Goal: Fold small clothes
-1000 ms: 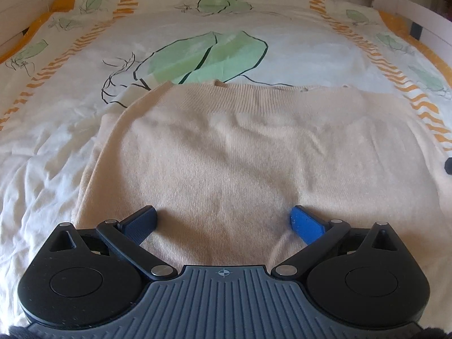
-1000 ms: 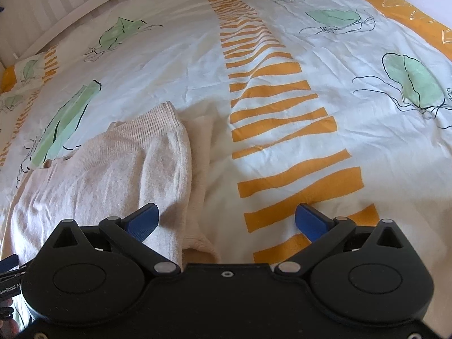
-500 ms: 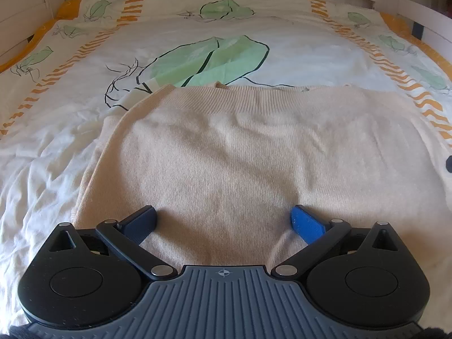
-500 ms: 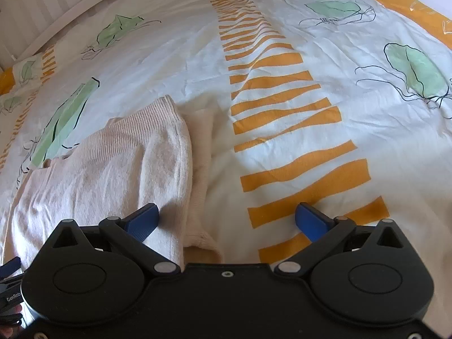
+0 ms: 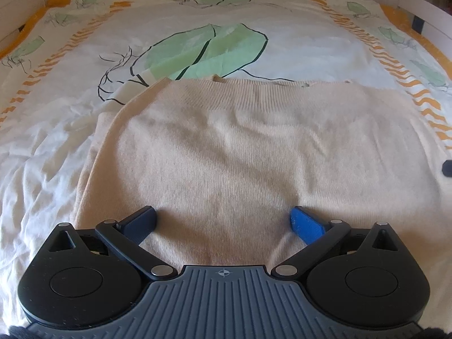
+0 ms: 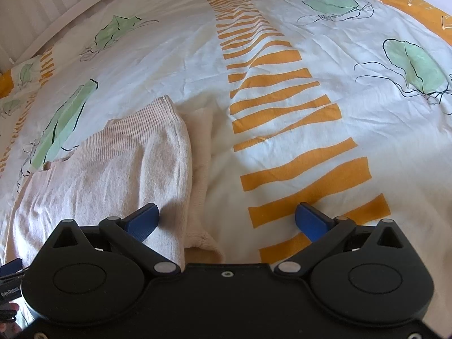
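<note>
Little has moved since a second ago: both grippers have stayed in place with fingers spread wide, and the left wrist view has tipped only slightly, showing a bit more of the far bedding.

A beige knit sweater (image 5: 254, 152) lies flat on the bed, folded into a broad block, its ribbed band along the far edge. In the right wrist view the same sweater (image 6: 118, 169) sits at the left, with a folded layer underneath peeking out along its right side.

The left gripper (image 5: 223, 220) hovers over the near edge of the sweater, jaws wide apart, gripping nothing; whether its fingers touch the knit cannot be told. The right gripper (image 6: 227, 217) is equally wide open and empty, its left finger (image 6: 142, 221) over the sweater's right edge, the other over bare bedding.

Beneath is a white duvet cover (image 5: 56, 130) printed with green leaves and orange striped bands (image 6: 288, 130), lightly creased. A white slatted bed frame (image 6: 42, 2) curves around the far side.
</note>
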